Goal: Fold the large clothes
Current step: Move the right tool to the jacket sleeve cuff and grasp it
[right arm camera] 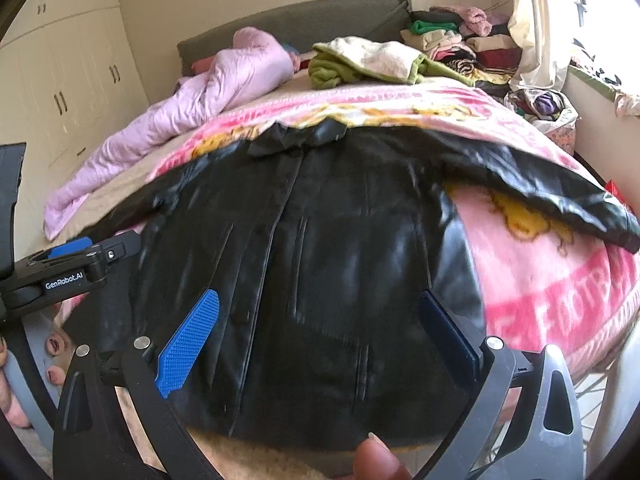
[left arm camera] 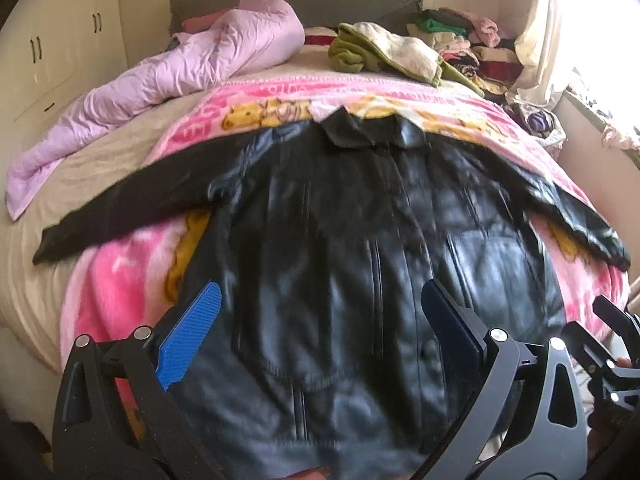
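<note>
The black jacket lies front-up and flat on the pink blanket across the bed, collar toward the headboard and both sleeves spread wide, probably laid out this way so each side can be folded inward cleanly. Both the left gripper and the right gripper hover over the hem with jaws spread and nothing between them, seemingly poised to take the near edge. Other clothes sit piled well apart at the head, which leaves room for folding.
</note>
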### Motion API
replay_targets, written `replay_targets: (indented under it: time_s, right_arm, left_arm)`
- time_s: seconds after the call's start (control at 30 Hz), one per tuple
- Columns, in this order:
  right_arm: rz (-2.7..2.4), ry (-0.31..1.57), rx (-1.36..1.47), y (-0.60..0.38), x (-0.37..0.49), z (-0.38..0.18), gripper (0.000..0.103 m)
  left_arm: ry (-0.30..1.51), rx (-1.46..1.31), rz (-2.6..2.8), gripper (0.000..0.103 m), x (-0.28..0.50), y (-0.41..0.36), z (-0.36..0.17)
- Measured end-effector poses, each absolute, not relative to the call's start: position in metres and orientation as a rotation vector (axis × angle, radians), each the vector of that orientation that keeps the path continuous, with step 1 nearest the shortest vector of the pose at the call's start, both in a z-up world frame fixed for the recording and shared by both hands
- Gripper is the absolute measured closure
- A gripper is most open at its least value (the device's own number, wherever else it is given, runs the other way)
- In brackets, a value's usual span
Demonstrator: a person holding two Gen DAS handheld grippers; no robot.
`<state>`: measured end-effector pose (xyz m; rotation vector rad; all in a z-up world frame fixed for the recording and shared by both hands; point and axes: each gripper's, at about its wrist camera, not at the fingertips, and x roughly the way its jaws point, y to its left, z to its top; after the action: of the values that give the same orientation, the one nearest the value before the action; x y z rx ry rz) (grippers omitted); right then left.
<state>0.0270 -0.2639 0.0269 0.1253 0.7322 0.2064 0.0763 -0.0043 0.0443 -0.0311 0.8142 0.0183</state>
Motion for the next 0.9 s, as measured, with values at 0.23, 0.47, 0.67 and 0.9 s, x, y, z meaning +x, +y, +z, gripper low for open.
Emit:
replay_targets:
  time_s: [0.23, 0.47, 0.67, 0.9]
  right_arm:
    - [0.171, 0.683, 0.198, -0.287, 0.069, 0.05, 0.004]
    - [0.121, 0.677, 0.303, -0.318, 0.113, 0.064, 0.004]
    - [0.062, 0.657, 0.416, -0.354, 0.141, 0.074, 0.004]
    - [-0.112, 0.648, 0.508, -0.412, 0.161, 0.066, 0.004]
  left_arm:
    - [0.786, -0.027, 0.027, 0.009, 0.123, -0.007, 0.069]
    - [0.764, -0.044, 0.009, 0.009, 0.166, -0.016, 0.091]
    - [0.779, -0.032, -0.004, 0.009, 0.207, -0.035, 0.099]
    - [0.799, -0.032, -0.054, 0.009, 0.249, -0.068, 0.092]
